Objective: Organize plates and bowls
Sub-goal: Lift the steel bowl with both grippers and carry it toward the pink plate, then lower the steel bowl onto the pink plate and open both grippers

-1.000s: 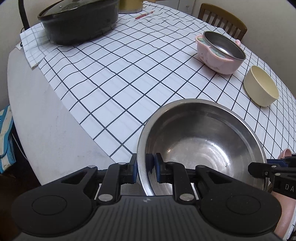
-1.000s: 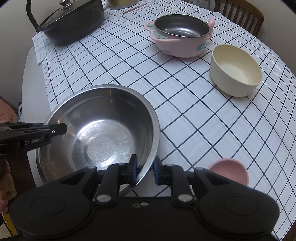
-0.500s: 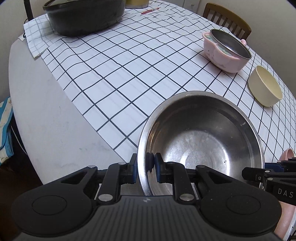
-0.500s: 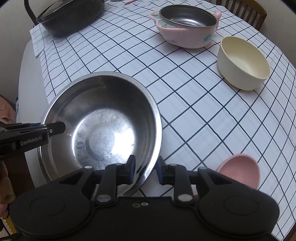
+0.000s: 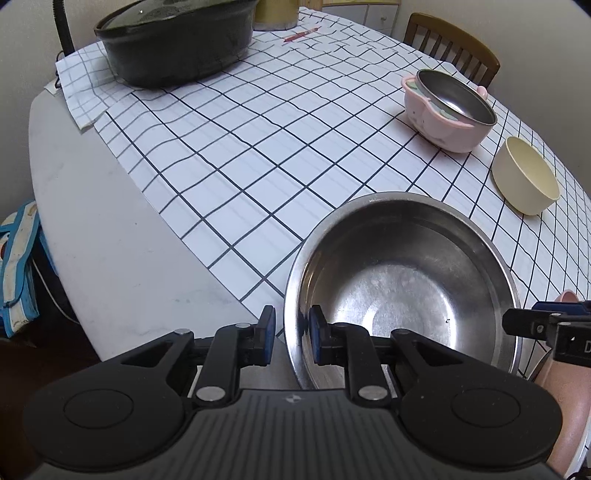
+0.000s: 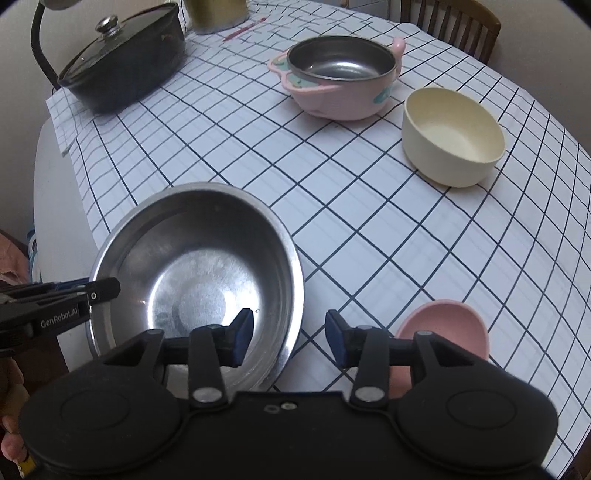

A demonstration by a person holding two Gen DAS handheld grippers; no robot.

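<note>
Steel bowl (image 6: 195,273) on table, right gripper (image 6: 290,336) fingers now apart, left gripper (image 5: 291,334) fingers loosened off rim

- We see a round white table (image 5: 92,206), partly covered by a white tablecloth (image 5: 266,147) with a dark grid.
- Behind it we find a wooden chair (image 5: 452,50) against a plain beige wall (image 5: 535,33).

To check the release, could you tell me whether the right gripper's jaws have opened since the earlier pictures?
Yes. The right gripper pinched the steel bowl rim earlier; now its jaws stand wide apart, straddling the rim without touching.
</note>
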